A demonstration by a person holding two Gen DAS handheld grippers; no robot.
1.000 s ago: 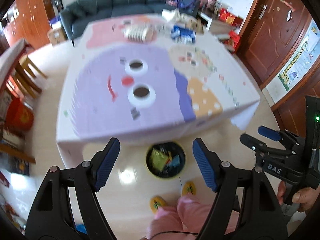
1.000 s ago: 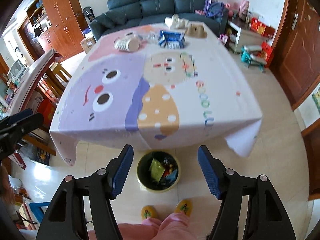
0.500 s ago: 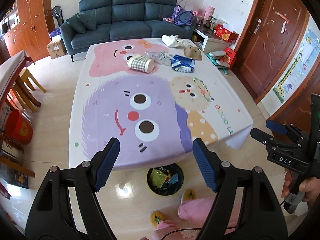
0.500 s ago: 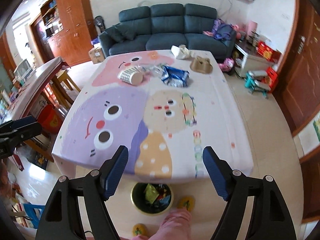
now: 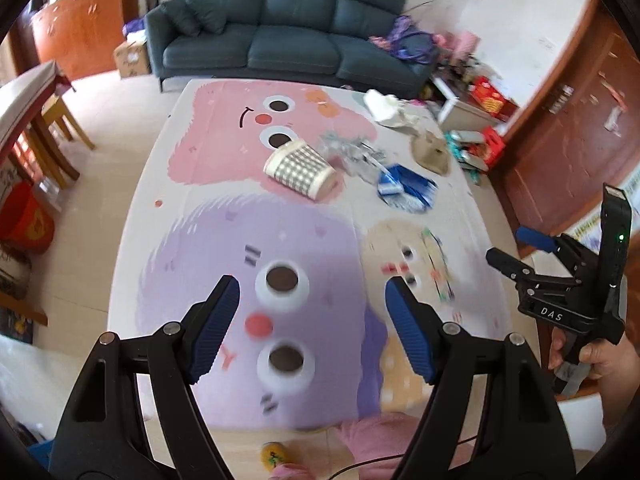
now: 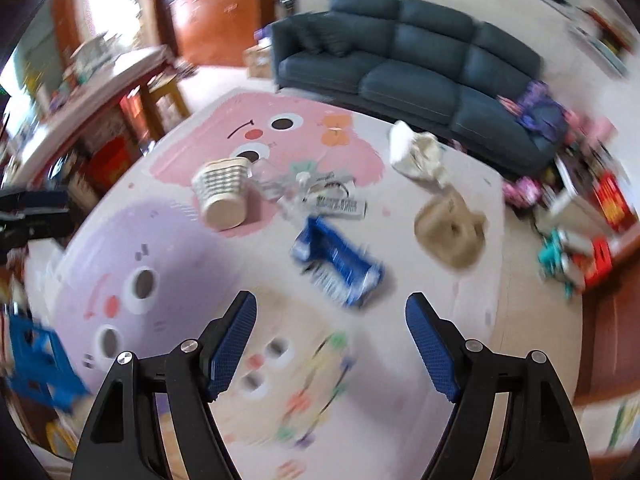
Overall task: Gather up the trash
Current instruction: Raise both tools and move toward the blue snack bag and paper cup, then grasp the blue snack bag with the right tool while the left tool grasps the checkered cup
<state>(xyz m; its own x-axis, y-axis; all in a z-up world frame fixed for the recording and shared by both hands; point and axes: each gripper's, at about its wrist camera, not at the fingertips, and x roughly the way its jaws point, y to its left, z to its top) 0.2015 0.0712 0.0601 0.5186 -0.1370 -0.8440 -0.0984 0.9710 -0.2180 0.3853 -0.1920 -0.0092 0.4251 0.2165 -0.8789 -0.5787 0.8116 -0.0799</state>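
As I look down at the table [image 5: 132, 216]:
Cup [image 6: 222, 196]: I see it on its side, mouth toward me.
Wrapper [image 6: 340, 264]: mid-table, lying diagonally.
Left gripper [image 5: 312, 316]: spread, empty.
Right gripper [image 6: 332, 340]: spread, empty.

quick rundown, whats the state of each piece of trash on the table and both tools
checked paper cup: tipped on its side, on the cloth
blue foil wrapper: crumpled, lying flat
clear plastic wrapper: crumpled beside the cup
white crumpled paper: bunched up at the far edge
tan bear-shaped item: lying on the cloth
left tool: open, empty
right tool: open, empty
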